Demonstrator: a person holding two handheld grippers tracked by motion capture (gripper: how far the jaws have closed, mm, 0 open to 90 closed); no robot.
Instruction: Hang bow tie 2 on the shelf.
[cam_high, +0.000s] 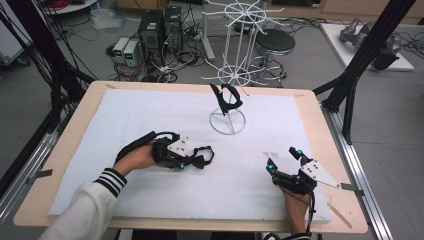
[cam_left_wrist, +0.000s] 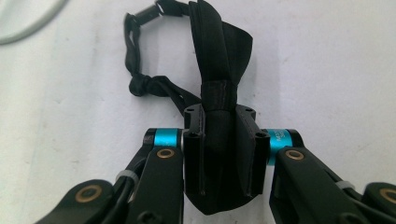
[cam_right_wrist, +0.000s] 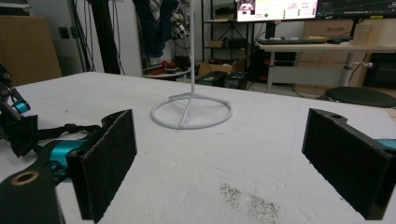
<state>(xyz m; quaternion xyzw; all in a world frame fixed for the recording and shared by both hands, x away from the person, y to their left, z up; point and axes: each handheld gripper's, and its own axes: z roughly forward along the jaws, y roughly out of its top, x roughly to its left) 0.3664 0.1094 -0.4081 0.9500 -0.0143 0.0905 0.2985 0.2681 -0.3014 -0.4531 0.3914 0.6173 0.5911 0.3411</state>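
Item 1, left of the counter (cam_high: 65, 150): left claw (cam_high: 192, 161), held in the person's left hand (cam_high: 137, 157), lying low over the white mat (cam_high: 150, 115). Jaws clamped together on the middle of a black bow tie (cam_left_wrist: 219, 107). In the left gripper view the knot band sits just beyond the pads, the fabric folds fanning out past it. The tie's thin neck strap (cam_left_wrist: 140, 70) loops off to the side and rests on the mat, with a small clasp at its far end.

Item 2, centre rear: white wire display stand (cam_high: 228, 75), upright, its ring base on the mat, well apart from both claws. A second black bow tie (cam_high: 226, 100) hangs from a lower arm of the stand, just above the ring base. In the right gripper view the ring base (cam_right_wrist: 191, 112) and post stand straight ahead.

Item 3, right front: right claw (cam_high: 285, 159), held in the person's right hand (cam_high: 295, 200), near the mat's front edge. Jaws wide apart, nothing between the pads (cam_right_wrist: 109, 163), only bare mat.

Item 4, floor beyond the counter: computer towers (cam_high: 160, 30), cables, a round black stool (cam_high: 275, 42).
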